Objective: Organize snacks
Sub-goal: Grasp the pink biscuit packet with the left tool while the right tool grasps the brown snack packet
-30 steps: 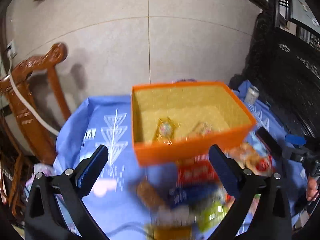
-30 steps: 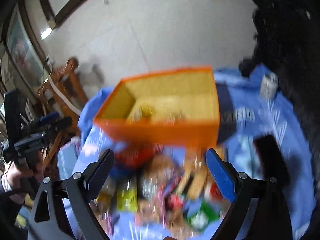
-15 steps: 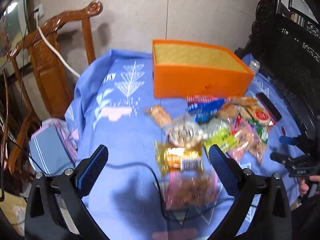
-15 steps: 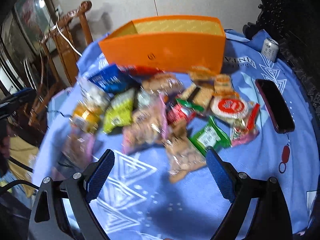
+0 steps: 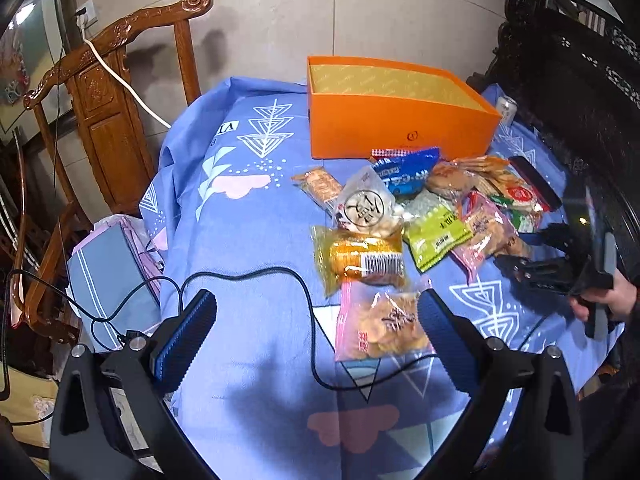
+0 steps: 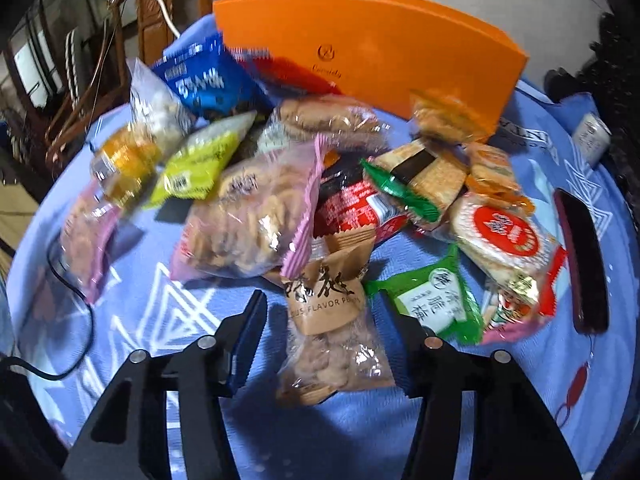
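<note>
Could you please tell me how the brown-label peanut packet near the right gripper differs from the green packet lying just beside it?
The peanut packet has a brown paper-look label over clear film showing its contents; the green packet is opaque green with a white panel. The peanut packet looks longer, the green packet shorter and flatter. The peanut packet lies between the closing jaws of the right gripper; the green packet lies outside them. Both rest on the blue tablecloth, outside the orange box.

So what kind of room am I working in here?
Most likely a home living or dining room: a carved wooden chair by a tiled wall, dark carved furniture, and a table under a blue patterned cloth strewn with snacks.
</note>
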### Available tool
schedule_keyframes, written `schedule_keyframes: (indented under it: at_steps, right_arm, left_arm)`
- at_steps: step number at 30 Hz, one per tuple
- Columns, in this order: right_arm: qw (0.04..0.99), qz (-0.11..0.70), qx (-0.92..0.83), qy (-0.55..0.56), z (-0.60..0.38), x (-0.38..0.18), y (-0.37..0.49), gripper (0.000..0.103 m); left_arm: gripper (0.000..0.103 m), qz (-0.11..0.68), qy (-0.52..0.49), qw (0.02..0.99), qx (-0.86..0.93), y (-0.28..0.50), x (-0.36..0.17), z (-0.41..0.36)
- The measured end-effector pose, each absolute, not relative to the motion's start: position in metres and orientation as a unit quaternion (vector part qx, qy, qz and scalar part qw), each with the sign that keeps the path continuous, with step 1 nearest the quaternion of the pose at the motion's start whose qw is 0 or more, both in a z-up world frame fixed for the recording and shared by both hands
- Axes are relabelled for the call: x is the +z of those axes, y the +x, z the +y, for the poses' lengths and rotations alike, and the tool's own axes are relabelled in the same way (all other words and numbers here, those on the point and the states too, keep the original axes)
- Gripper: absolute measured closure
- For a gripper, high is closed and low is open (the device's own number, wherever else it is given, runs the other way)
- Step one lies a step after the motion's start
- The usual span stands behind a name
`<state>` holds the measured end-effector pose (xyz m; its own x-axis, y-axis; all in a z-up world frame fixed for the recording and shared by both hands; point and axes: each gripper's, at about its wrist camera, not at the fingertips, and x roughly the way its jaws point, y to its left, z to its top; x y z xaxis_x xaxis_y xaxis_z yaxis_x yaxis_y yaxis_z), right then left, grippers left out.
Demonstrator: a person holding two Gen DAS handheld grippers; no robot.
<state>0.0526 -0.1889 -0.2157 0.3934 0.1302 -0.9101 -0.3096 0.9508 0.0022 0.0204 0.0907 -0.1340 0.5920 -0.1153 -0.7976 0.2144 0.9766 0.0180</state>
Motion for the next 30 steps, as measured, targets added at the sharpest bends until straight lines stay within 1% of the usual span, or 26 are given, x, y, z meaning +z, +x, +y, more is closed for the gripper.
schedule_keyframes:
  at_steps: [3,5,7,13,15,17,21,25,27,28,30]
  right_arm:
    - [0.834,0.524,0.144,-0.097,-0.189,-0.222,0.05,0.058]
    - [0.836,0.522,0.143,-0.092,-0.191,-0.222,0.048,0.065]
    - [0.834,0.53,0.124,-0.087,-0.19,-0.219,0.042,0.065]
    - [0.833,0.547,0.087,-0.013,-0.202,-0.215,-0.004,0.066]
    - [0.829,0.554,0.078,0.012,-0.205,-0.214,-0.016,0.069]
    - [0.827,0.556,0.07,0.031,-0.206,-0.213,-0.026,0.069]
    - [0.831,0.552,0.06,0.038,-0.201,-0.21,-0.032,0.07]
    - [0.83,0.553,0.055,0.045,-0.2,-0.209,-0.03,0.07]
    - [0.83,0.553,0.052,0.05,-0.198,-0.208,-0.032,0.07]
    - [0.829,0.554,0.051,0.052,-0.197,-0.207,-0.033,0.07]
    - [0.83,0.552,0.049,0.054,-0.197,-0.205,-0.033,0.07]
  left_arm:
    - [0.004,0.447,0.062,0.887,-0.104,0.016,-0.14,0.085]
    - [0.004,0.455,0.074,0.88,-0.116,0.016,-0.149,0.075]
    - [0.004,0.458,0.085,0.876,-0.128,0.017,-0.156,0.064]
    - [0.004,0.473,0.077,0.866,-0.139,0.038,-0.19,0.029]
    - [0.004,0.486,0.071,0.86,-0.137,0.047,-0.206,0.019]
    - [0.004,0.498,0.076,0.854,-0.132,0.053,-0.22,0.013]
    - [0.004,0.526,0.101,0.837,-0.115,0.064,-0.253,0.004]
    - [0.004,0.538,0.079,0.829,-0.13,0.066,-0.273,0.006]
    - [0.012,0.523,0.075,0.837,-0.143,0.064,-0.272,0.005]
    - [0.017,0.518,0.077,0.839,-0.151,0.063,-0.27,0.005]
    - [0.024,0.514,0.072,0.839,-0.163,0.061,-0.269,0.005]
